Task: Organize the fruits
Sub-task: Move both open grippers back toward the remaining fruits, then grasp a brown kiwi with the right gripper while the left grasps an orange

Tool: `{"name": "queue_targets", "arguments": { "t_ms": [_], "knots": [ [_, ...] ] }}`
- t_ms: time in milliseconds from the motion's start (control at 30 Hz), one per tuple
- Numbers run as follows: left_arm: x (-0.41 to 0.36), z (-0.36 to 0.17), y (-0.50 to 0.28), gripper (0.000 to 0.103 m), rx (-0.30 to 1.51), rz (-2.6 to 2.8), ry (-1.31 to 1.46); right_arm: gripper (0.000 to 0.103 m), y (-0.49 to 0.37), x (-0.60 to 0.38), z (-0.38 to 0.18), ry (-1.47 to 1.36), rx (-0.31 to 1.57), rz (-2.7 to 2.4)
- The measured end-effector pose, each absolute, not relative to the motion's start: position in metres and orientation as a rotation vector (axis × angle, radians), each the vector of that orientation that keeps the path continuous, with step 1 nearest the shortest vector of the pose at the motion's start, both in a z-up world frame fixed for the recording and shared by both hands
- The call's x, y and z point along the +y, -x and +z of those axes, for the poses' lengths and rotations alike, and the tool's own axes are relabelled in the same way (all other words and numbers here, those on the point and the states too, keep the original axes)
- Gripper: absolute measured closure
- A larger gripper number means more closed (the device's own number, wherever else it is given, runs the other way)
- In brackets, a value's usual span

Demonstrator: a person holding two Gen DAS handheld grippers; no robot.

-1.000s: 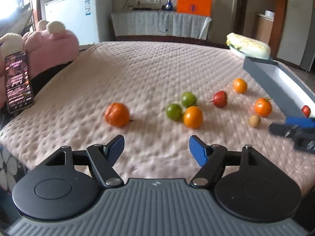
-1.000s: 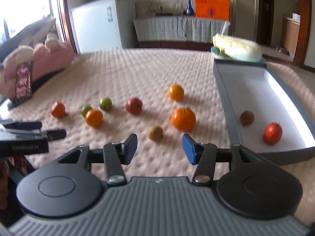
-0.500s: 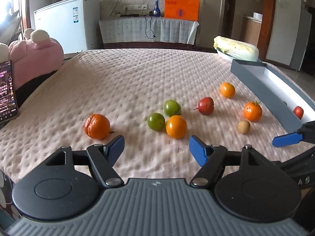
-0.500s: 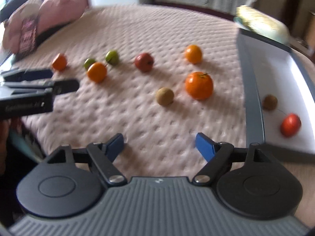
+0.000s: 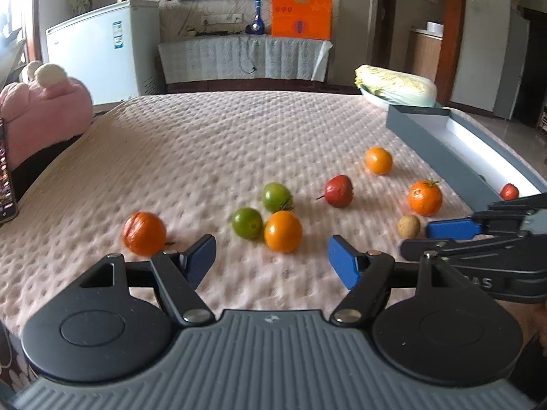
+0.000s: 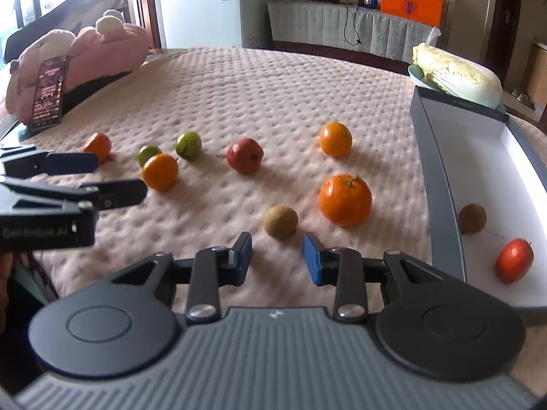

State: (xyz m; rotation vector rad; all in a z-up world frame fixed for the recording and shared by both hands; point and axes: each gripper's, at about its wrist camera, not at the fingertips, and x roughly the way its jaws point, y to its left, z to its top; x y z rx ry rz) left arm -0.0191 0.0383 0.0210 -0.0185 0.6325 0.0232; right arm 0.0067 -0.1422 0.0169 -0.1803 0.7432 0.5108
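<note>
Left gripper [image 5: 271,254], in the left wrist view, hovers over the pink quilted bedcover [image 5: 218,136] with its jaws spread and nothing between them. At 12 o'clock of its fingertips an orange [image 5: 283,231] touches a green fruit [image 5: 247,223], with a second green fruit [image 5: 276,197] just behind; a wrinkled tangerine [image 5: 144,233] lies at 10 o'clock, a red fruit [image 5: 338,191] at 1 o'clock. Right gripper [image 5: 434,235] enters at 3 o'clock, near a small brown fruit [image 5: 409,226]. In the right wrist view, the right gripper [image 6: 277,256] has its jaws closing, narrowly apart, on nothing; the small brown fruit [image 6: 280,221] lies just beyond the tips at 12 o'clock, apart from both pads. A stemmed orange [image 6: 345,200] sits at 1 o'clock, a smaller orange [image 6: 335,139] beyond it. The grey box [image 6: 441,191] at 3 o'clock holds a brown fruit [image 6: 472,218] and a red one [image 6: 514,260].
</note>
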Motion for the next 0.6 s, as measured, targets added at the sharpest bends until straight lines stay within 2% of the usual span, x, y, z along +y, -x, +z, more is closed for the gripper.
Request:
{"name": "queue_targets", "arguments": {
  "t_ms": [200,267,333,600],
  "knots": [
    [0.037,0.019,0.012,0.028,0.634,0.015,0.026,0.067,-0.012,-0.137,0.014,0.194,0.733,0.495],
    [0.038,0.018,0.009,0.033,0.637,0.015,0.026,0.077,-0.012,-0.136,0.014,0.201,0.73,0.499],
    [0.04,0.017,0.005,0.042,0.651,0.008,0.039,0.077,-0.013,-0.134,0.014,0.212,0.726,0.5],
    [0.032,0.015,-0.004,0.051,0.652,-0.036,0.024,0.078,-0.011,-0.137,0.015,0.218,0.724,0.507]
  ]
}}
